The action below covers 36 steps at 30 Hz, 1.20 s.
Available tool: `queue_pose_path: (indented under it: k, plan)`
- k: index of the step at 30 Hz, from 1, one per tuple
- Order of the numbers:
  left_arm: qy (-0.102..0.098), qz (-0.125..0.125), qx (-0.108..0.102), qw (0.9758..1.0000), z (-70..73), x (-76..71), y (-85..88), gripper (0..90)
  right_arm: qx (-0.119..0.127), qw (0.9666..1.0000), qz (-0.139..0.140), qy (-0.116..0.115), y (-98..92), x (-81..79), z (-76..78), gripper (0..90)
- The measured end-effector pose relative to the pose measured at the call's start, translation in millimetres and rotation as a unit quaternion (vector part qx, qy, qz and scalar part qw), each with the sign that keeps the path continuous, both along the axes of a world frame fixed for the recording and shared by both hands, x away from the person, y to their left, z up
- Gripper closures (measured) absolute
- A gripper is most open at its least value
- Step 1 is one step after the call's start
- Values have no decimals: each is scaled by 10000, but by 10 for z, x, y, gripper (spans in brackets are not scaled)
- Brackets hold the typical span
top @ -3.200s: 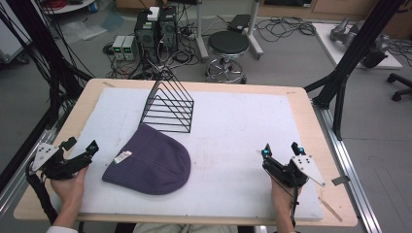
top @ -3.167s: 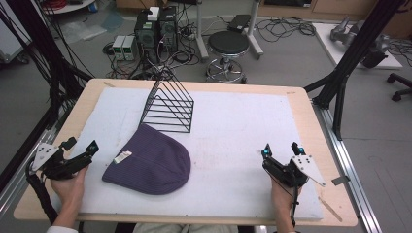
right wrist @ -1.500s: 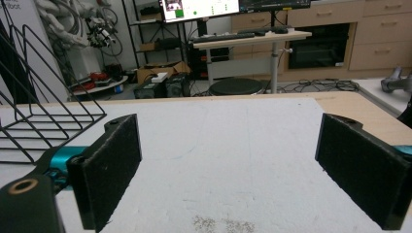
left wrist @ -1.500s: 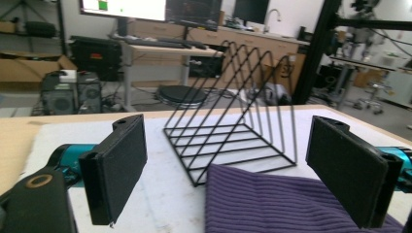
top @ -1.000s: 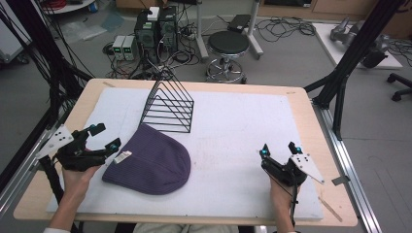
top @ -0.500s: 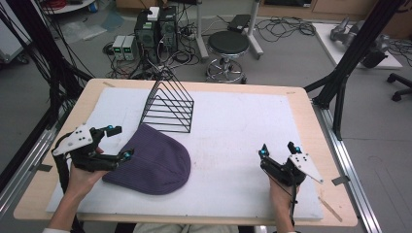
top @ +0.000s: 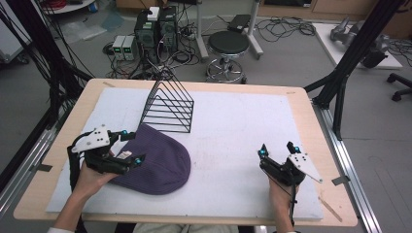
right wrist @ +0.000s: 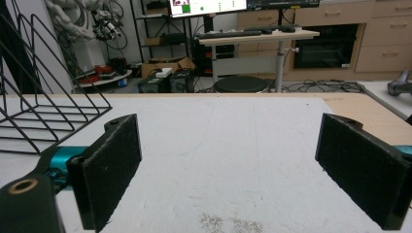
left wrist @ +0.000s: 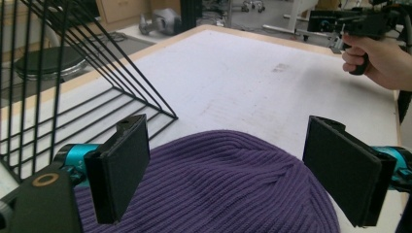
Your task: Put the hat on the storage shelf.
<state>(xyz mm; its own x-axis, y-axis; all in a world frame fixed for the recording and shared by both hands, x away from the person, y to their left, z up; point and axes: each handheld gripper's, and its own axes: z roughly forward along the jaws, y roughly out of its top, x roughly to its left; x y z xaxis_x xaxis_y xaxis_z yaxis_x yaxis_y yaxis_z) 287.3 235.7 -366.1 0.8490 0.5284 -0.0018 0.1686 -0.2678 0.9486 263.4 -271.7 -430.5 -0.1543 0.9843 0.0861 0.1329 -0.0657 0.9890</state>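
Observation:
A purple knit beanie (top: 160,165) lies flat on the white mat, its white label near its left edge. My left gripper (top: 132,145) is open and hovers over that left edge, one jaw on each side of the label. In the left gripper view the beanie (left wrist: 228,189) spreads below and between the wide-apart jaws of the left gripper (left wrist: 227,141), with nothing pinched. My right gripper (top: 277,149) is open above bare mat at the front right. The right gripper (right wrist: 228,145) has only mat between its jaws.
A black wire rack (top: 167,104) stands on the mat just behind the beanie, close to the left gripper; the rack (left wrist: 73,87) fills the left of that gripper's view. The white mat (top: 243,126) covers a wooden table. A stool (top: 228,46) stands beyond the far edge.
My left gripper has moved right and forward from the table's left edge to over the beanie's left side, still open. The right gripper has barely shifted.

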Motion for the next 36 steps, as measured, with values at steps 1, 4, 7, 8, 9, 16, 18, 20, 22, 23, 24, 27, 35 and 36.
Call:
queue_pose_path:
  k: [1,4,7,8,9,16,18,20,22,23,24,27,35,36]
  plan:
    - [16,-44,44,10000,-6,2,-22,175,-7,10000,-2,-1,1,0,0,87]
    - [53,-109,97,9999,-15,-1,-54,175,-27,10000,18,2,4,2,0,87]
    - [97,-194,205,9996,-31,-4,-100,175,-36,10000,23,-1,5,2,0,87]
    - [151,-262,293,9991,-47,-2,-134,176,-39,10000,22,0,5,2,0,87]
    - [151,-262,293,9991,-47,-2,-134,176,-39,10000,15,-7,6,3,0,87]
    - [252,-520,589,9966,-112,-8,-267,176,-45,10000,27,-7,5,3,0,87]
    - [287,-590,714,9953,-137,-15,-320,176,-51,10000,27,-10,4,3,0,87]
    - [291,-624,775,9946,-145,-16,-335,178,-67,10000,7,-1,3,7,-2,87]
    - [327,-662,855,9936,-165,-22,-367,180,-57,10000,1,34,5,9,-3,87]
    - [335,-683,900,9930,-174,-23,-383,180,-58,10000,-4,42,6,10,-4,87]
    - [361,-743,962,9919,-192,-22,-410,180,-67,10000,1,43,6,11,-5,87]
    - [405,-797,1018,9908,-215,-25,-446,180,-79,10000,4,59,9,10,-5,87]
    - [547,-1059,1212,9854,-310,-26,-540,201,-86,9999,1,64,9,13,-6,87]
    - [547,-1118,1240,9844,-319,-22,-545,203,-87,9999,6,70,9,12,-6,87]
